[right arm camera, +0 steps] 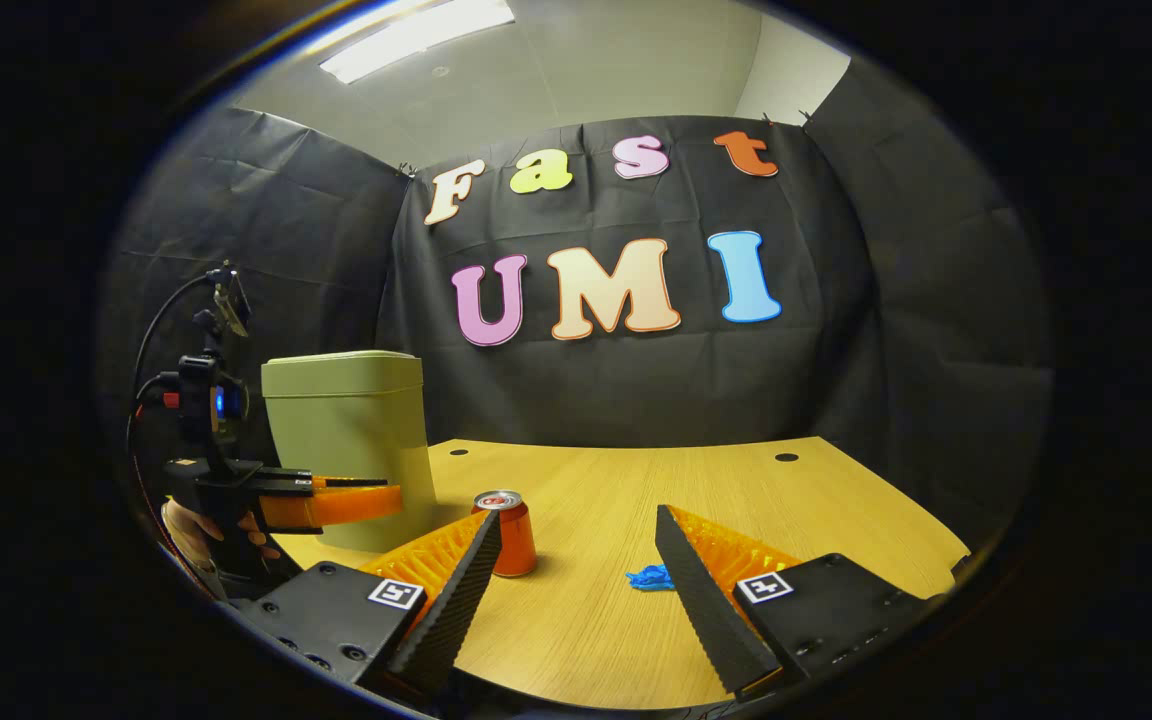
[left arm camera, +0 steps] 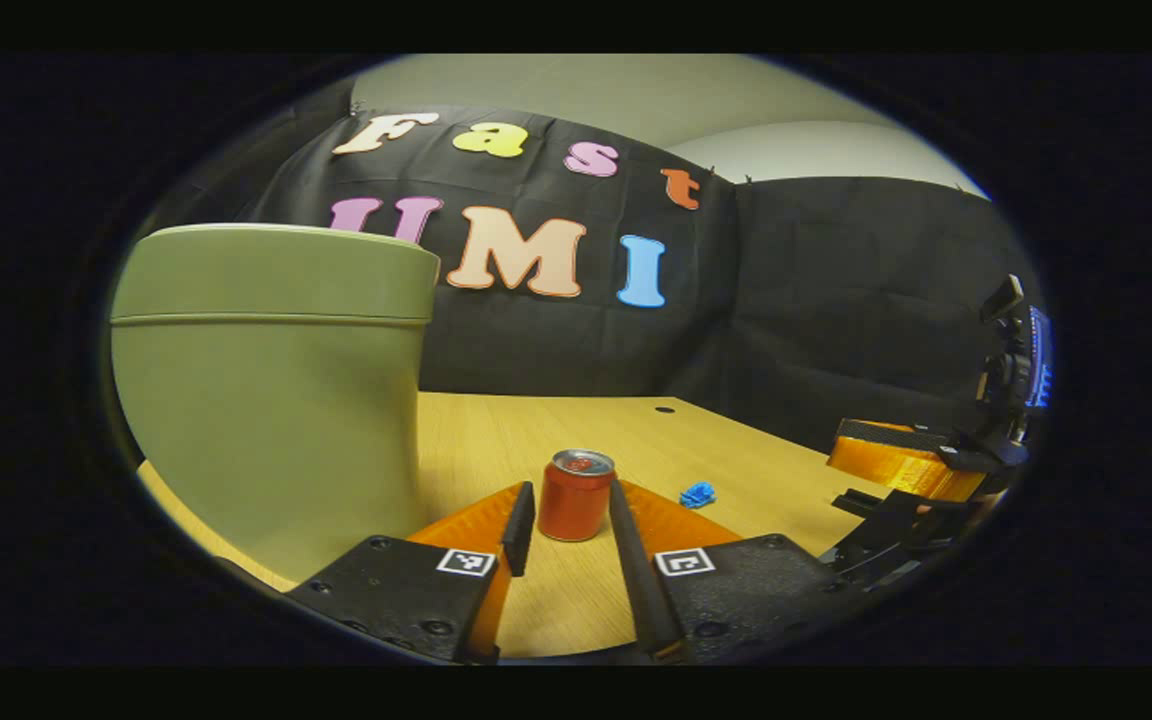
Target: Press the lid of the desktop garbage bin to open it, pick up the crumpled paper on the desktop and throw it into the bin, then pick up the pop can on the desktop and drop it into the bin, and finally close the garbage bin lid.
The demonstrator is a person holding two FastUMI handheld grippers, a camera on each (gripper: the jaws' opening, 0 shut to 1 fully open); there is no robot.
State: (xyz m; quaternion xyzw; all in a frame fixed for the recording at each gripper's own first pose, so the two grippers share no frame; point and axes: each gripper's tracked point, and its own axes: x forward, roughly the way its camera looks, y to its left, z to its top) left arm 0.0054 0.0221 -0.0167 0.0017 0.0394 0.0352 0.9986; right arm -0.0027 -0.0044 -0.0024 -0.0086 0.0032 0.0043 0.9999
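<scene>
The green desktop bin (left arm camera: 266, 400) stands at the left of the table with its lid down, close beside my left gripper. The same bin (right arm camera: 351, 440) appears at the left in the right gripper view. An orange pop can (left arm camera: 576, 495) stands upright just ahead of my left gripper (left arm camera: 570, 487), which is open with its fingers lined up on either side of the can. From the right gripper view the can (right arm camera: 508, 533) sits a little beyond the left gripper (right arm camera: 376, 500). A small blue crumpled paper (right arm camera: 650, 577) lies on the table between the fingers of my open right gripper (right arm camera: 576, 520).
The wooden table (right arm camera: 736, 480) has two small dark holes near its back edge. Black cloth walls close the booth behind and to the sides. A hand holds the left gripper at the table's left edge. The right gripper (left arm camera: 921, 470) sits low at the table's right.
</scene>
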